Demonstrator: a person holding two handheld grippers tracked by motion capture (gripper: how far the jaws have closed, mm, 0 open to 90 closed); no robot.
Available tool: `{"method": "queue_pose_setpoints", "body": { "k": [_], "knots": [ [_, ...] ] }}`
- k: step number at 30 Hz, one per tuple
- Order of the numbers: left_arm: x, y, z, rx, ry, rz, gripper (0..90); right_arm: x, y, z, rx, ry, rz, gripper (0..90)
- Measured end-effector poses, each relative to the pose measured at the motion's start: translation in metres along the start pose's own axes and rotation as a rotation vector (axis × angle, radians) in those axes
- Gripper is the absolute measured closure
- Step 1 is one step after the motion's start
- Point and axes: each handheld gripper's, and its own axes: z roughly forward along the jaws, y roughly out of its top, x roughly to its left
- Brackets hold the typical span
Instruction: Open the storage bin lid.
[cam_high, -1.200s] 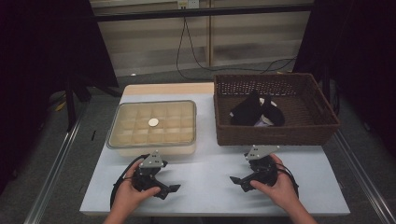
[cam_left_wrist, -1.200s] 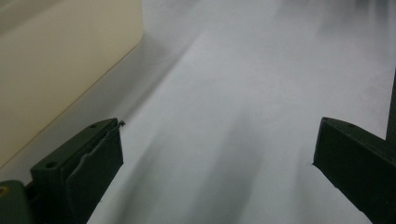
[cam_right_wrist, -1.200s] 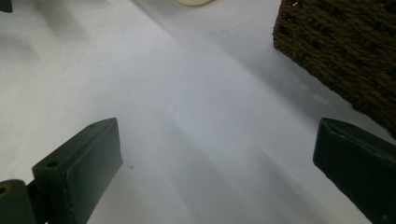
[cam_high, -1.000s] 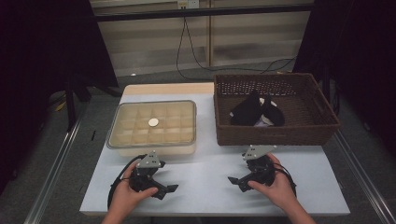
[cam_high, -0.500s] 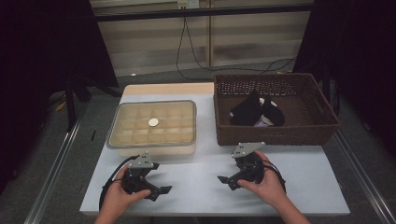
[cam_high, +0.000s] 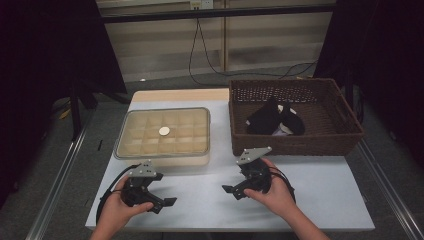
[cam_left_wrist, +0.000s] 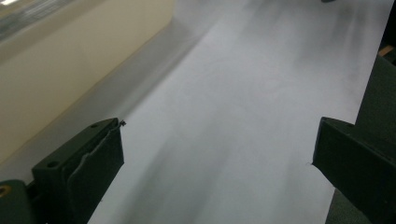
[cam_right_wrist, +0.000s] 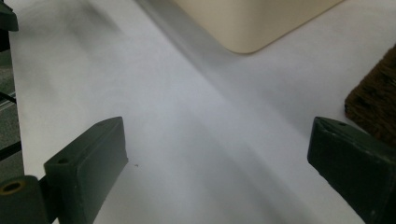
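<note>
My left gripper (cam_high: 161, 196) rests low over the white table (cam_high: 200, 210) near its front left, held by a hand, jaws open and pointing right with nothing between them. My right gripper (cam_high: 234, 186) sits in front of the basket, jaws open and pointing left, also empty. The left gripper view has my left gripper (cam_left_wrist: 215, 158) wide open over bare table beside the cream box wall (cam_left_wrist: 70, 70). In the right gripper view my right gripper (cam_right_wrist: 217, 158) gapes over the table, with the box corner (cam_right_wrist: 252, 18) ahead and the basket's edge (cam_right_wrist: 373, 102) at right.
A cream compartment box with a clear lid (cam_high: 145, 150) stands at the back left, a small pale disc (cam_high: 164, 131) on the lid. A brown wicker basket (cam_high: 290, 147) at the back right holds black cloth pieces (cam_high: 272, 120). Cables trail from both grippers.
Both grippers have slid to the left; the left one also drew slightly toward the front edge. Their jaws stay open and empty.
</note>
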Motion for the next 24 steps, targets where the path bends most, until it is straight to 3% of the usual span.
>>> {"method": "queue_pose_setpoints", "body": {
  "k": [7, 14, 24],
  "knots": [
    [0.009, 0.001, -0.018, -0.032, 0.004, -0.034, 1.5, 0.005, 0.02, 0.006, -0.01, -0.009, -0.002, 5.0],
    [0.016, 0.009, -0.033, -0.044, 0.017, -0.038, 1.5, 0.01, 0.037, 0.012, -0.026, -0.01, 0.013, 5.6],
    [0.031, 0.023, -0.048, -0.044, 0.045, -0.031, 2.1, 0.01, 0.064, 0.017, -0.047, -0.046, 0.081, 6.7]
  ]
}}
